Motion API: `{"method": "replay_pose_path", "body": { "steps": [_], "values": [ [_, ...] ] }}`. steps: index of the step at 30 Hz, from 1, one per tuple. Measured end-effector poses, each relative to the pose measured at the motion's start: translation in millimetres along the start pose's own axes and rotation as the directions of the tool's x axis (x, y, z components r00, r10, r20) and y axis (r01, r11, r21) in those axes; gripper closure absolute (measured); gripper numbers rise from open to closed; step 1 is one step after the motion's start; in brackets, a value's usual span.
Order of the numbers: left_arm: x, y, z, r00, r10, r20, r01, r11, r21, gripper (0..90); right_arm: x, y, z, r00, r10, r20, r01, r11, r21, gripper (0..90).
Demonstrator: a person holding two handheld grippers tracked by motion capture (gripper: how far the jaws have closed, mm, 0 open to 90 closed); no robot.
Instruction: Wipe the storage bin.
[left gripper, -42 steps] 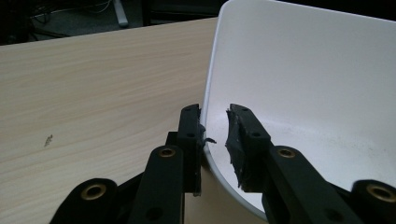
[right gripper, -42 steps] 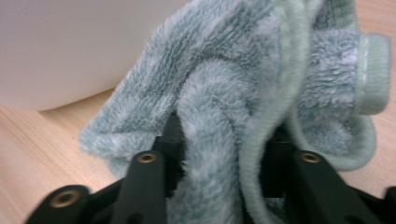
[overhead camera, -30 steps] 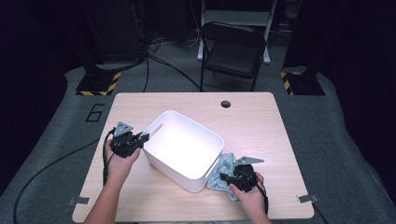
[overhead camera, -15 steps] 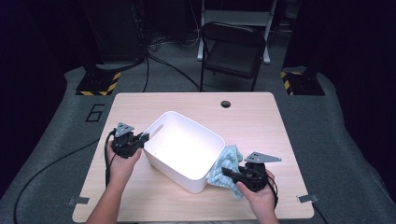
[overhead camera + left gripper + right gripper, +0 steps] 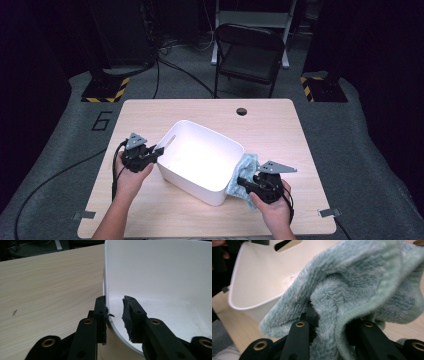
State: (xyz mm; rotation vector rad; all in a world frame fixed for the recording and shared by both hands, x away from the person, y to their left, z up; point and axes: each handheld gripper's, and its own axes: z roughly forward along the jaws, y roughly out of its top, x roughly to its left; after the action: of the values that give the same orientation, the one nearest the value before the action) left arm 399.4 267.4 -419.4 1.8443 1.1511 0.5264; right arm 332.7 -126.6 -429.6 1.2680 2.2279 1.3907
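- a white tub (image 5: 200,162) is being kept on the wooden table (image 5: 280,130), near its middle, with a slot handle in the wall on its left end.
- the tub's left rim is being straddled by the left gripper (image 5: 159,150); in the left gripper view the left gripper (image 5: 115,307) has one jaw against the outside of the wall and the other jaw inside the tub, clear of the wall.
- those jaws have just been opening, so the rim (image 5: 106,277) is lying between them without being pinched.
- a pale blue-green fluffy cloth (image 5: 245,172) is being held by the right gripper (image 5: 245,182), just beside the tub's right end and touching its wall.
- in the right gripper view the cloth (image 5: 352,285) is being clamped between the closed jaws and is bunching up over them, with the tub (image 5: 262,285) lying behind it.
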Motion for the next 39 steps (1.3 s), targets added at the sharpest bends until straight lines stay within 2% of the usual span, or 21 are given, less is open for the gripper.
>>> {"method": "replay_pose_path", "body": {
  "steps": [1,3,8,11,17,21,24,27,30,31,32,33,34,36,38,39],
  "values": [
    [-0.4,-0.3,-0.9,1.0000,0.009,0.000,-0.009,0.9999,0.004,72.3,-2.6,-0.2,2.9,1.0000,0.006,0.005,-0.006,1.000,0.006,72.2],
    [-1.1,-1.8,-2.8,1.0000,0.000,-0.003,0.000,1.0000,0.002,71.5,-6.6,-0.9,7.5,0.9999,0.012,0.007,-0.013,1.000,0.023,72.3],
    [-2.3,-4.8,-7.1,0.9999,-0.012,-0.009,0.012,0.9999,0.001,70.0,-11.8,-8.1,27.1,0.9999,-0.002,0.013,0.001,0.994,0.112,72.6],
    [-1.9,-6.3,-8.3,0.9996,-0.029,-0.003,0.029,0.9996,-0.004,68.8,-16.2,-8.5,29.3,0.9997,0.022,-0.011,-0.020,0.994,0.109,72.7],
    [-3.4,-7.5,-7.3,0.9997,-0.022,-0.012,0.022,0.9997,-0.007,67.2,-17.7,-12.8,30.4,0.9994,0.033,-0.008,-0.032,0.994,0.107,73.1],
    [-2.9,-7.3,-6.6,0.9997,-0.022,-0.008,0.021,0.9997,-0.006,66.7,-18.3,-16.6,31.9,0.9995,0.031,-0.001,-0.030,0.991,0.127,73.3],
    [-3.2,-6.9,-5.2,0.9998,-0.019,-0.010,0.019,0.9998,-0.003,66.4,-17.0,-22.9,38.4,0.9996,0.026,0.009,-0.027,0.983,0.181,73.3],
    [-3.6,-5.8,-3.5,0.9999,-0.006,-0.016,0.006,1.0000,0.007,66.3,-15.4,-32.4,49.9,0.9999,0.010,0.013,-0.013,0.968,0.251,73.3],
    [-3.9,-5.2,-2.8,0.9998,-0.006,-0.019,0.006,0.9999,0.012,66.2,-15.3,-36.3,53.8,0.9993,0.037,0.006,-0.037,0.959,0.282,73.2],
    [-3.8,-5.2,-2.8,0.9998,-0.008,-0.017,0.008,0.9999,0.013,66.1,-16.3,-36.8,53.6,0.9983,0.058,0.001,-0.056,0.958,0.280,73.0],
    [-3.5,-5.1,-2.9,0.9999,-0.006,-0.014,0.006,0.9999,0.015,66.0,-18.2,-37.2,54.5,0.9984,0.057,-0.004,-0.054,0.962,0.268,73.0],
    [-3.6,-5.3,-2.8,0.9999,-0.009,-0.013,0.009,0.9999,0.013,65.7,-18.4,-37.2,53.9,0.9971,0.075,-0.009,-0.069,0.958,0.280,72.9],
    [-3.7,-5.3,-3.2,0.9999,-0.011,-0.009,0.011,0.9998,0.015,65.2,-19.6,-37.4,54.1,0.9963,0.086,-0.004,-0.081,0.958,0.275,72.9],
    [-4.2,-6.0,-3.7,0.9997,-0.024,-0.002,0.024,0.9997,0.010,63.8,-22.6,-36.9,55.3,0.9966,0.082,0.002,-0.080,0.963,0.259,72.7],
    [-4.4,-7.0,-4.2,0.9990,-0.044,0.008,0.044,0.9990,-0.001,61.6,-26.5,-35.4,56.7,0.9950,0.097,0.025,-0.100,0.965,0.243,72.6],
    [-3.1,-7.3,-5.6,0.9984,-0.052,0.022,0.052,0.9986,0.007,60.3,-29.0,-34.9,57.5,0.9951,0.095,0.029,-0.099,0.968,0.232,72.4]
  ]
}}
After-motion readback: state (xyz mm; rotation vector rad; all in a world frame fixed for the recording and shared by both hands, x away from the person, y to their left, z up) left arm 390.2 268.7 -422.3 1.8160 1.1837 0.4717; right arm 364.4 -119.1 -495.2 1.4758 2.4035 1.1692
